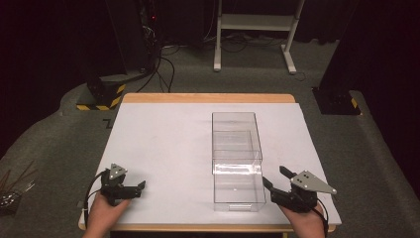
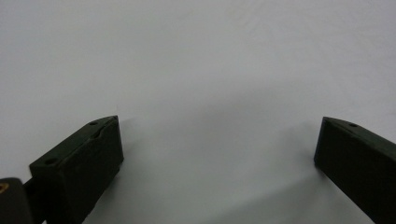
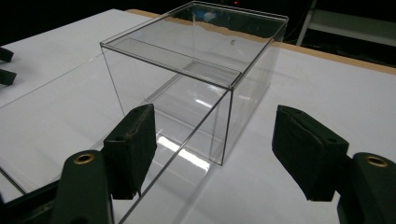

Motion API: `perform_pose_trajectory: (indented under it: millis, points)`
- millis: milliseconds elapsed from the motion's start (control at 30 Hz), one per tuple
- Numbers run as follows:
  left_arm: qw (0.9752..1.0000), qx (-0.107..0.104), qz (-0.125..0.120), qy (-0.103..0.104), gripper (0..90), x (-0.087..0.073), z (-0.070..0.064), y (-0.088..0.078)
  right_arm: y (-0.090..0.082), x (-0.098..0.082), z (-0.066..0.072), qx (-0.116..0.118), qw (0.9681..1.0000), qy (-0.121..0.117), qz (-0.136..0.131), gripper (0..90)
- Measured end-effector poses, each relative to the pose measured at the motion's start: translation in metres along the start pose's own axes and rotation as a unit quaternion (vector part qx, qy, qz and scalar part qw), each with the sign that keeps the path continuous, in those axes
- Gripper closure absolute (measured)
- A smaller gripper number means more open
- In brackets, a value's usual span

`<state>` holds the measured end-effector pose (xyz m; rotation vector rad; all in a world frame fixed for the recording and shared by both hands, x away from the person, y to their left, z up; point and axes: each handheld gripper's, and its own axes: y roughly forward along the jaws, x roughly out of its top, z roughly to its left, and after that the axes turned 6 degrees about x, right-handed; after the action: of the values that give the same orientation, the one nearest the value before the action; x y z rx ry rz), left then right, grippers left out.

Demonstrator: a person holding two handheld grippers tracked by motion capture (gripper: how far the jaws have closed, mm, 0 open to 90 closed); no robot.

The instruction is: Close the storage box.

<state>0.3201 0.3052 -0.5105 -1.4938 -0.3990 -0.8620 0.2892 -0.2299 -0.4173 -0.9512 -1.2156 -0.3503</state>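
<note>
Two grippers sit in your hands near the front of the counter [image 1: 163, 129]. Your right gripper [image 1: 275, 177] has let go; its jaws stand apart beside the pulled-out drawer [image 1: 237, 191] of the clear box [image 1: 236, 134]. Your left gripper [image 1: 142, 185] is wide apart, holding nothing.

Honestly hard to read the clear drawer [image 1: 238, 188]: its walls nearly vanish against the white table [image 1: 163, 148] in the high view, so I can't tell how far it sits out of the clear box [image 1: 236, 136]. In the right gripper view the drawer's near end runs off the bottom edge, and so do both jaws. The left gripper view cuts its right jaw at the frame edge. The person's forearms are cropped at the bottom of the high view. The stuff on the floor at far left [image 1: 12, 191] is too dark to make out.
</note>
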Motion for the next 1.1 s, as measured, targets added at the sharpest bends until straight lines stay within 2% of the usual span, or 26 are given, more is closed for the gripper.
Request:
perform_pose_trajectory:
  millis: [500,767,1100]
  points:
    - [1.0,0.001,0.0,0.0,1.5,0.0,0.0,0.0,0.001,-0.004,0.016,0.032,0.9995,-0.007,0.004,29.6]
    - [1.0,0.002,-0.001,0.001,1.5,0.0,0.0,0.0,0.0,-0.011,0.026,0.043,0.9988,-0.013,0.017,29.5]
    - [1.0,0.002,-0.001,0.001,1.5,0.0,0.0,0.0,-0.011,-0.02,0.033,0.053,0.9985,-0.006,0.014,29.5]
